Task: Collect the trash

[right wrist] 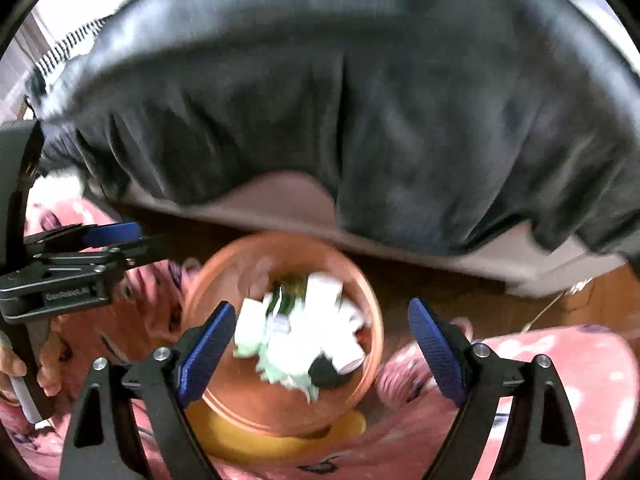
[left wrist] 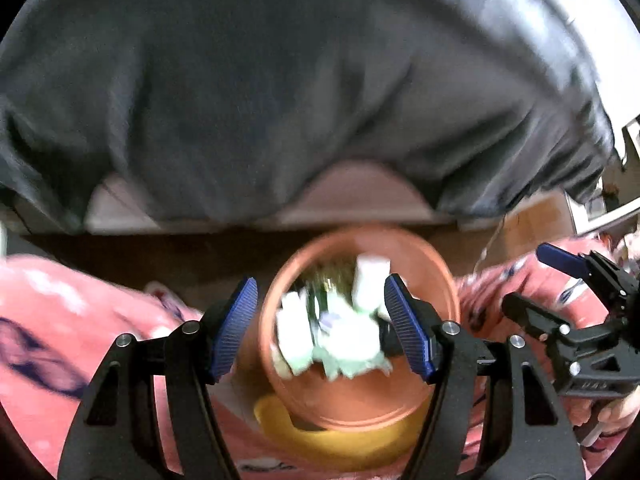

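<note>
Dark grey blanket [left wrist: 280,100] draped over bed edge, pink patterned fabric [right wrist: 560,380], wooden floor [right wrist: 440,292]

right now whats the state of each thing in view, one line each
left tool: open, empty, poised above the bin
right tool: open, empty, poised above the bin
orange trash bin: upright, open-topped, partly filled
trash in the bin: white and pale green crumpled pieces piled loosely, too blurred to identify
yellow thing: partly hidden under the bin
dark grey blanket: draped, wrinkled, hanging over a pale edge
</note>
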Demonstrator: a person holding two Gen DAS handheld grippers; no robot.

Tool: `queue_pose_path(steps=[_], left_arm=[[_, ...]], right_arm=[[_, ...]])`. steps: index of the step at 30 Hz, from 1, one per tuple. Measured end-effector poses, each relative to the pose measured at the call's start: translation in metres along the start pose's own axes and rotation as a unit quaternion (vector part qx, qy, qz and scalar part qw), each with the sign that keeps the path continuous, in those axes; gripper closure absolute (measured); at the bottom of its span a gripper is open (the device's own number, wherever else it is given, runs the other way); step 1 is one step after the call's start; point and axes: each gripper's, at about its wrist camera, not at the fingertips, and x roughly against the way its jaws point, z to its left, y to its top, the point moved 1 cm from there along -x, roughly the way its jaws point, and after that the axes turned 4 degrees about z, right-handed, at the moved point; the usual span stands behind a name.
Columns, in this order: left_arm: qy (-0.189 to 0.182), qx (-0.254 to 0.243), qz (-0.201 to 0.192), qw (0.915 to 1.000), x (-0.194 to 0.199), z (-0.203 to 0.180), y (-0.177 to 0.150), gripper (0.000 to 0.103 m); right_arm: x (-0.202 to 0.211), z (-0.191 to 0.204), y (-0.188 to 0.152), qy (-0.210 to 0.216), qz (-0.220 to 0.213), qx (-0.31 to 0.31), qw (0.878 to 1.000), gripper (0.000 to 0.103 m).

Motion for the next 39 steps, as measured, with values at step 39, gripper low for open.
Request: queue_pose_path(steps=[39], left_arm=[[0.101, 0.004, -0.337, 0.9359, 0.197, -0.042, 0.065, 0.015]], right_arm=[[0.18, 0.014, 0.092, -0.077, -0.337, -0.032, 0.938, 0.005]])
